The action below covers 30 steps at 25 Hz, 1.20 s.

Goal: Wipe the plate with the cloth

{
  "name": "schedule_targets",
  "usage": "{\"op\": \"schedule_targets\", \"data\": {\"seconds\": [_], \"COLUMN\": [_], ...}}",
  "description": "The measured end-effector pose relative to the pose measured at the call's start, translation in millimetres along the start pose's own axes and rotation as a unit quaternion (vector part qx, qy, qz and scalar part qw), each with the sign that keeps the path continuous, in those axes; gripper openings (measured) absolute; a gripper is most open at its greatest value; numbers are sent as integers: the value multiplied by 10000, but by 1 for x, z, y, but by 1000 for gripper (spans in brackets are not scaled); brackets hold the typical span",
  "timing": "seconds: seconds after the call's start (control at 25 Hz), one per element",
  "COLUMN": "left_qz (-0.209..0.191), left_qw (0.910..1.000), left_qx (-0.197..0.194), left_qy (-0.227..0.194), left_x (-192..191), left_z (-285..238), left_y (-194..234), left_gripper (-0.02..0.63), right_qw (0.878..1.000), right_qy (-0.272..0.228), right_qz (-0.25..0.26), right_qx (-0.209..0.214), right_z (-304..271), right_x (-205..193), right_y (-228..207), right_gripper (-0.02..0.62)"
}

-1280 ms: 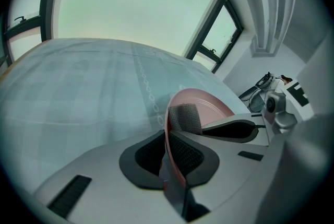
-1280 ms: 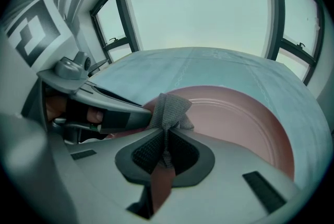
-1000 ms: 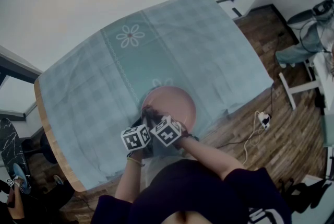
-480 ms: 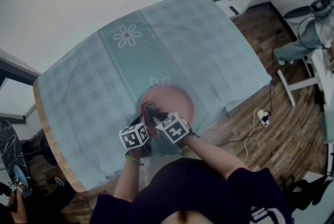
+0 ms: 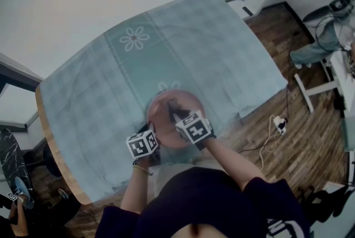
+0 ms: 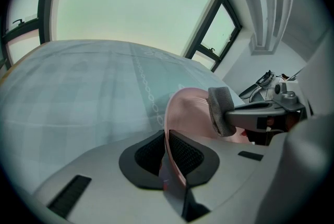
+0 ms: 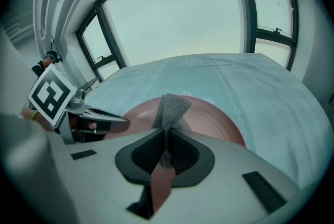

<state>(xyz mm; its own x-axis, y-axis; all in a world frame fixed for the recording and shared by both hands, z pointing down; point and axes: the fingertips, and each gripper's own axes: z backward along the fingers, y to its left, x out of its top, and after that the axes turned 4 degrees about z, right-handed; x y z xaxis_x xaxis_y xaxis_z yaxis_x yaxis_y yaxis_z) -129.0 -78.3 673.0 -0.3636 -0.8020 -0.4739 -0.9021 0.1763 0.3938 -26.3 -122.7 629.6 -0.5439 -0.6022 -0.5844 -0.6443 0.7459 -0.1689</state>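
Left tongs are clamping the near rim of the pink plate, jaws closed on it, steadying it by the worktop's near edge. Whether the plate is lying flat or tilting up cannot be settled. Right tongs are pinching a grey cloth, jaws shut on its fold, and are holding it against the plate's face near the middle. Judgement: wiping is under way. No soil or streak is showing on the exposed face, so the share done cannot be read; the far rim is probably awaiting a pass
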Motion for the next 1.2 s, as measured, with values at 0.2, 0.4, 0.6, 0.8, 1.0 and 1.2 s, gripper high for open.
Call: {"op": "schedule_targets", "data": {"seconds": [0.2, 0.4, 0.6, 0.8, 1.0, 1.2], "left_qz": [7, -2, 13, 10, 26, 56], "left_qw": [10000, 10000, 10000, 10000, 10000, 10000], "left_qx": [-6, -32, -22, -30, -25, -23], "left_qy": [10, 12, 17, 18, 11, 14], "left_x": [-1, 0, -1, -1, -1, -1], "left_z": [0, 0, 0, 0, 1, 0], "left_y": [1, 0, 1, 0, -1, 1], "left_gripper": [38, 38, 38, 38, 38, 38], "right_qw": [9996, 9977, 9945, 9919, 9907, 9912], "right_qy": [115, 410, 701, 1000, 1122, 1152], "right_qz": [-41, -112, -48, -77, -9, 84], "right_qx": [-266, -534, -782, -778, -765, -645], "right_z": [4, 4, 1, -4, -7, -12], "right_x": [-1, -12, -25, -37, -41, -41], "right_y": [-27, -52, -64, -62, -56, -43], "right_gripper": [32, 32, 32, 32, 32, 32]}}
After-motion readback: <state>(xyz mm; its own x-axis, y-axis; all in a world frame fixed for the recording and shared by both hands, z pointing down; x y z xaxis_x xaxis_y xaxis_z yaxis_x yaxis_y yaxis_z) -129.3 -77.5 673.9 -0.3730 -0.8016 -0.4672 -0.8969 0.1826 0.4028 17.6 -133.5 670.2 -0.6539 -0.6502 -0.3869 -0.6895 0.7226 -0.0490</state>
